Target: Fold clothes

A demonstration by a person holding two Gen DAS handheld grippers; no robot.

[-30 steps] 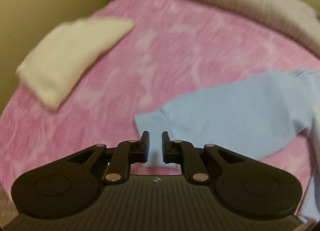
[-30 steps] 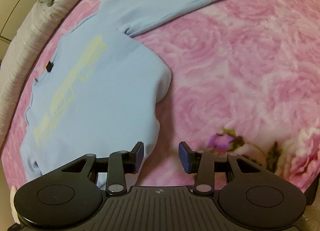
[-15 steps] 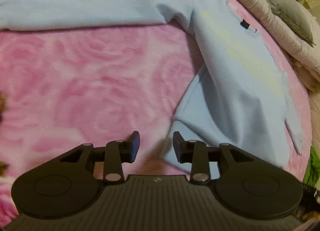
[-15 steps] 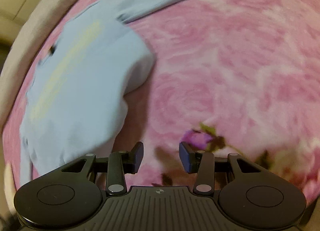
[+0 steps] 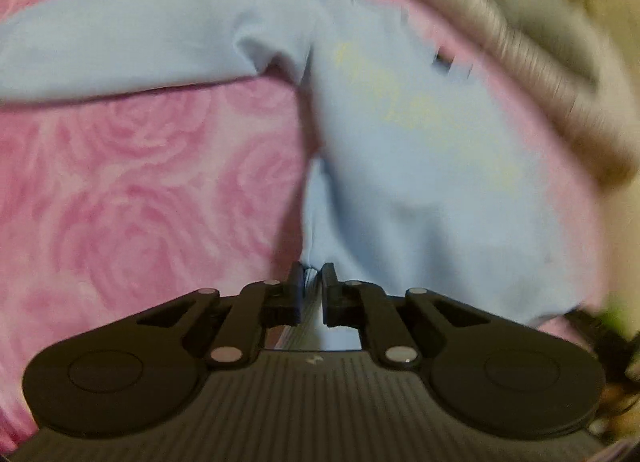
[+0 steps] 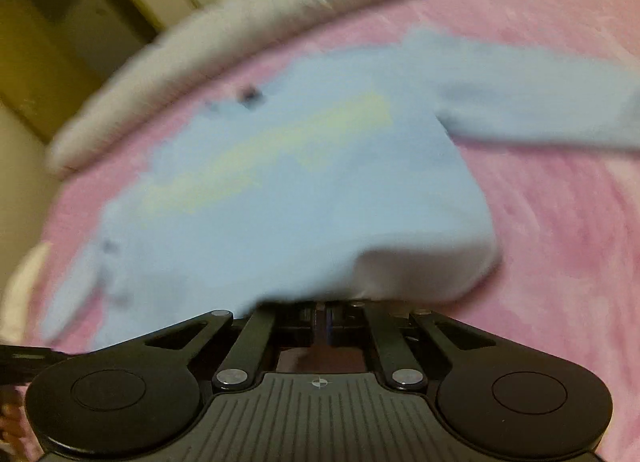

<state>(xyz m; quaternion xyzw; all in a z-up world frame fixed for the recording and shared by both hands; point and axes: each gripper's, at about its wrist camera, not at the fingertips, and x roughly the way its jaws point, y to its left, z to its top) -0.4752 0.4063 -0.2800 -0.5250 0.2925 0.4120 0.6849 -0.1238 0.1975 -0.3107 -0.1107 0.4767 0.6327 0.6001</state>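
Observation:
A light blue sweatshirt (image 5: 420, 181) with a yellow print lies spread on a pink rose-patterned bedspread (image 5: 140, 181). One sleeve (image 5: 140, 45) stretches out to the left. My left gripper (image 5: 312, 286) is at the garment's bottom corner, its jaws closing, with the hem pinched between the pads. In the right wrist view the same sweatshirt (image 6: 300, 213) fills the middle, blurred. My right gripper (image 6: 320, 312) sits at its near hem with the jaws closing tight together. The cloth drapes over the fingertips and hides them.
A grey ribbed blanket (image 5: 540, 61) runs along the far side of the bed (image 6: 180, 61). The pink bedspread (image 6: 560, 242) is bare to the right of the garment. A white cloth (image 6: 28, 282) shows at the left edge, and a cupboard (image 6: 80, 21) stands beyond the bed.
My left gripper swung from the sleeve cuff to the bottom hem and closed on it. The right gripper moved in from beside the hem, rolled, and went from wide open to shut.

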